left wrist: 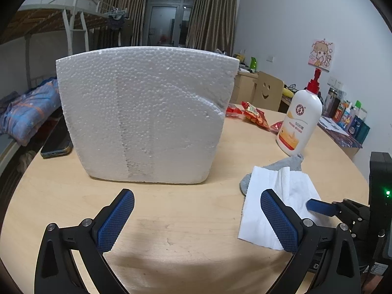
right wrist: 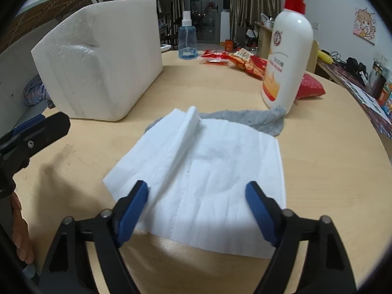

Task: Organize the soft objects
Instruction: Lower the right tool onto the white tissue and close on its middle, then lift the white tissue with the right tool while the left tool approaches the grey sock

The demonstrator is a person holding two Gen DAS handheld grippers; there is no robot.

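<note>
A white paper tissue lies unfolded on the round wooden table, with a raised fold along its left part. It covers part of a grey sock lying behind it. My right gripper hangs open just over the tissue's near edge, with one finger on either side of the sheet's middle; the pads do not press it. My left gripper is open over bare table in front of a white foam box. The tissue and the sock are to its right.
A white lotion bottle with a red pump stands just behind the sock. Red snack packets and a clear spray bottle sit farther back. A phone lies left of the foam box, near the table edge.
</note>
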